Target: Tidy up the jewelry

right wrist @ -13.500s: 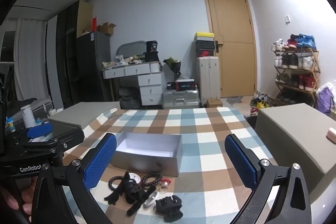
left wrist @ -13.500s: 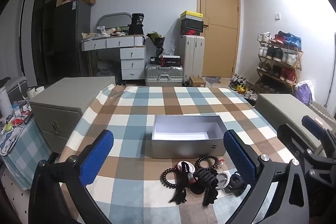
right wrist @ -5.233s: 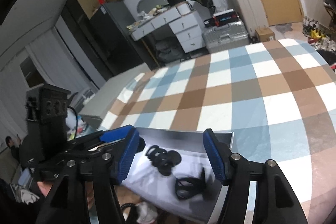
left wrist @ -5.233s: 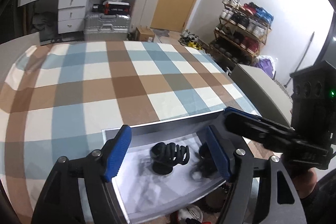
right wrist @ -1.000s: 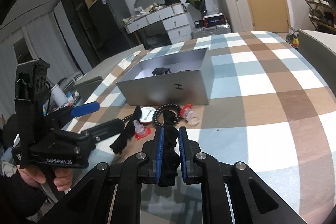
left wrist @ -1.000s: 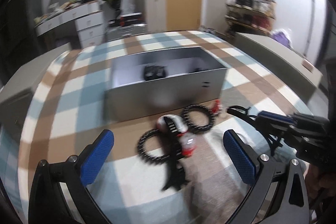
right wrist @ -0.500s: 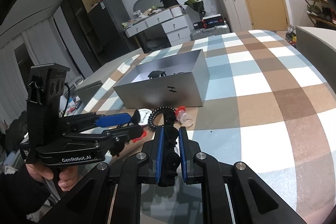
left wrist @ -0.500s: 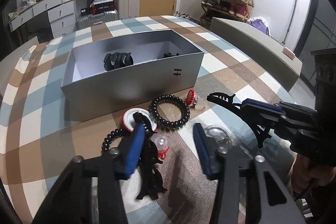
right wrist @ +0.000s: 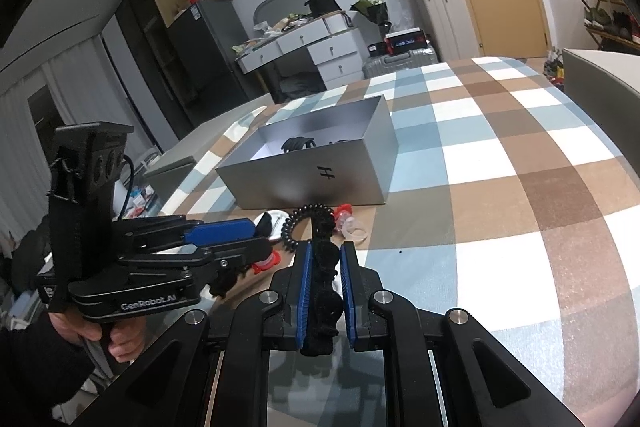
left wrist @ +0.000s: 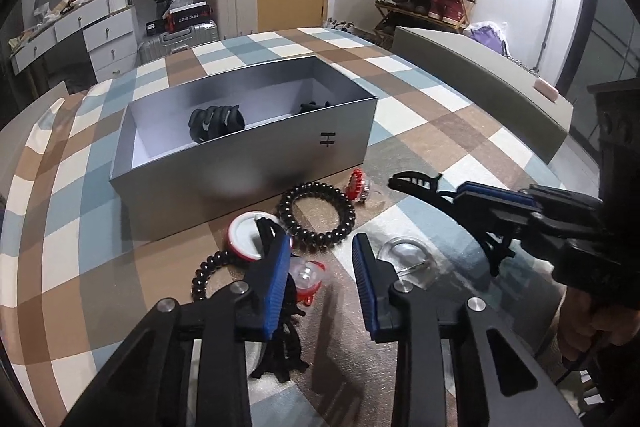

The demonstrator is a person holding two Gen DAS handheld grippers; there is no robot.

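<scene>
A silver box stands on the checked tablecloth with a black claw clip and another dark piece inside. In front of it lie a black spiral hair tie, a second spiral tie, a white red-rimmed disc, a clear ring and a black clip. My left gripper hovers over this pile, its jaws closing. A small red-and-clear piece sits by the left pad, and nothing is pinched. My right gripper is shut on a black hair clip.
A small red piece lies near the box's front right corner. Grey cabinets flank the table. A hand holds the left gripper's handle. Drawers, suitcases and a shoe rack stand behind.
The left gripper's jaws have narrowed from wide open, and it has tipped down closer over the pile. The right gripper has kept still with the clip in it.
</scene>
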